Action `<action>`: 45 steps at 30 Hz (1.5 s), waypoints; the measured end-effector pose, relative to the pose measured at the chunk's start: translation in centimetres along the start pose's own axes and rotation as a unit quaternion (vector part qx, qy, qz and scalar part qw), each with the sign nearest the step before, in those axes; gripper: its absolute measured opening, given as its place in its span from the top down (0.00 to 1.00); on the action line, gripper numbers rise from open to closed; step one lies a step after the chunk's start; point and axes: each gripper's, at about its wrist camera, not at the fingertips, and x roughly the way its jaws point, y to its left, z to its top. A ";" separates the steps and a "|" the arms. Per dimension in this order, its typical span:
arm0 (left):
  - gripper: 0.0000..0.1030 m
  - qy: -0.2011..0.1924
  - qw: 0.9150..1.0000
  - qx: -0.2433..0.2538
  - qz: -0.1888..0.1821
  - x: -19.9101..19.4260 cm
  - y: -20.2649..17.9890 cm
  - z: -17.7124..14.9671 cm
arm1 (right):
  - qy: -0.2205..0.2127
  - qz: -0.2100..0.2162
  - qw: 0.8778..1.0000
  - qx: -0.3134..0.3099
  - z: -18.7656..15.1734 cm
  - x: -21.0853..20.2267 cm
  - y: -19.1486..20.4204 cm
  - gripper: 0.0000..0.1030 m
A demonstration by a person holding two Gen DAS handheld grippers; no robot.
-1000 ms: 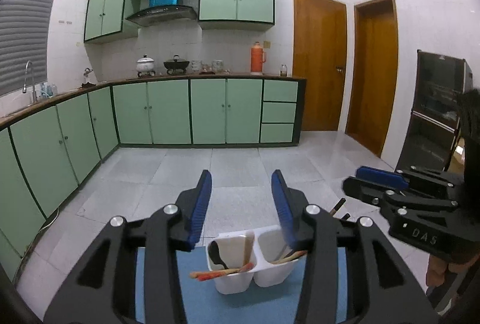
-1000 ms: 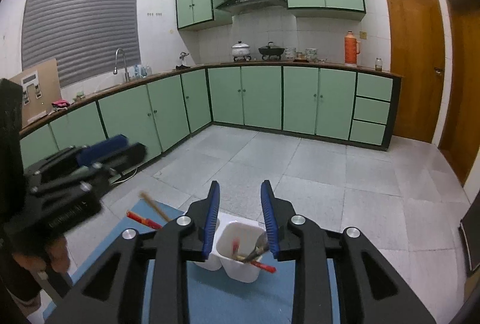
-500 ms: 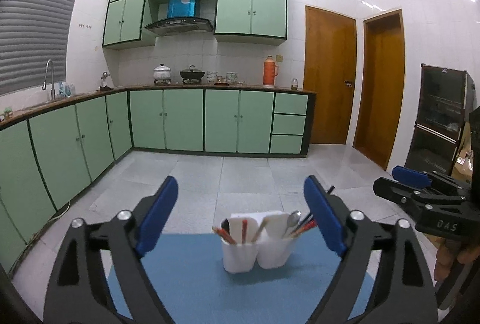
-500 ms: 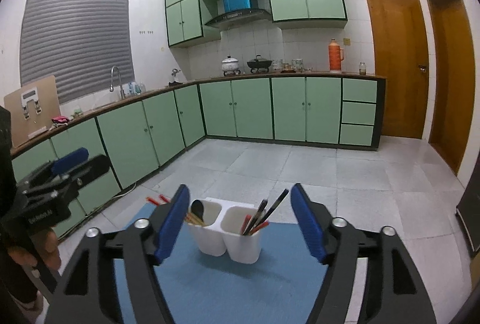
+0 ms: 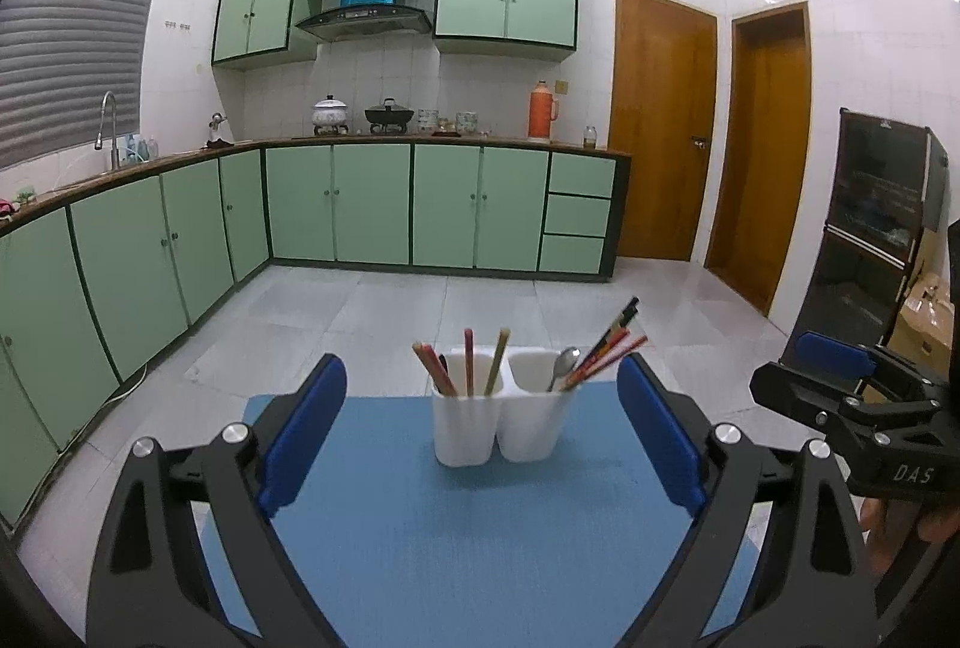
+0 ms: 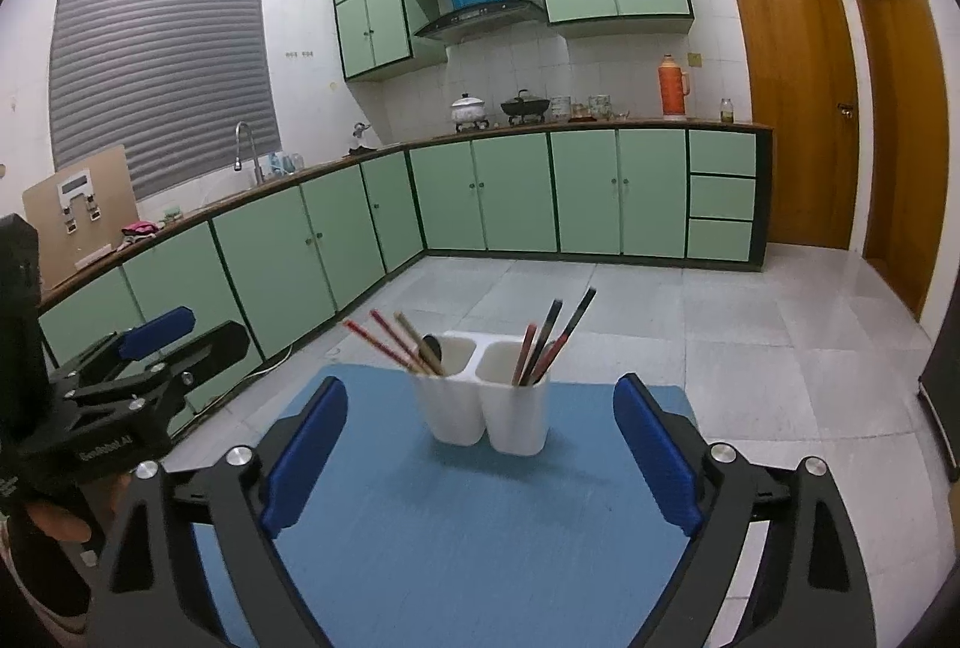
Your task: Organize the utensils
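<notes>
A white two-compartment holder (image 5: pixel 501 426) (image 6: pixel 486 414) stands on a blue mat (image 5: pixel 480 528) (image 6: pixel 450 528). Its left cup holds red and wooden chopsticks (image 5: pixel 468 363) and a dark spoon (image 6: pixel 431 348). Its right cup holds a metal spoon (image 5: pixel 564 363) and dark and red chopsticks (image 6: pixel 549 342). My left gripper (image 5: pixel 480 372) sits back from the holder, jaws opening wide with nothing between them. My right gripper (image 6: pixel 480 389) does the same, also holding nothing. Each gripper shows at the edge of the other's view: the right gripper (image 5: pixel 840 384), the left gripper (image 6: pixel 156 348).
The mat's far edge meets a drop to the grey tiled floor (image 5: pixel 420 306). Green cabinets (image 5: pixel 372 204) line the back and left walls. A black cabinet (image 5: pixel 876 228) and a cardboard box (image 5: pixel 927 306) stand at the right. A person's hand (image 6: pixel 54 519) holds the left gripper.
Both grippers have drawn back from above the holder toward me. Their jaws have spread from narrow to wide. The holder now stands farther off, with its utensils upright.
</notes>
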 end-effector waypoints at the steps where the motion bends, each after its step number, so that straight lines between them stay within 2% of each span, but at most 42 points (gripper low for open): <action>1: 0.14 0.002 1.000 0.003 0.000 -0.2 0.0 -0.1 | 0.001 0.000 1.000 0.000 -0.3 -0.2 0.1 0.13; 13: 0.11 0.023 0.999 0.026 0.001 -2.2 -1.2 -2.6 | 0.014 0.013 1.000 0.010 -2.4 -1.9 0.6 0.06; 45: 0.10 0.025 0.999 0.023 -0.003 -3.0 -1.6 -4.0 | 0.017 0.011 1.000 0.010 -4.1 -2.5 1.1 0.06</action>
